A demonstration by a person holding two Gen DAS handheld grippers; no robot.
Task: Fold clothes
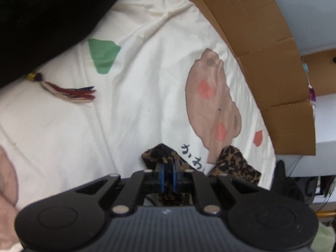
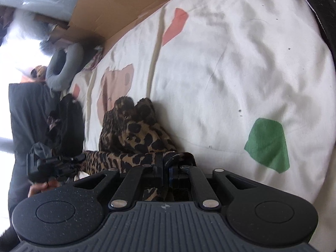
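A cream bedsheet [image 1: 147, 84] fills both frames; at bottom centre, the left gripper [image 1: 168, 166] and right gripper [image 2: 166, 163] each pinch the leopard-print garment [image 2: 134, 130].

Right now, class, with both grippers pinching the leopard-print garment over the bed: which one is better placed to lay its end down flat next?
Probably the right gripper. Ahead of it lies open cream bedsheet, whereas the left gripper faces the cardboard edging the bed. Both are shut on the leopard-print garment.
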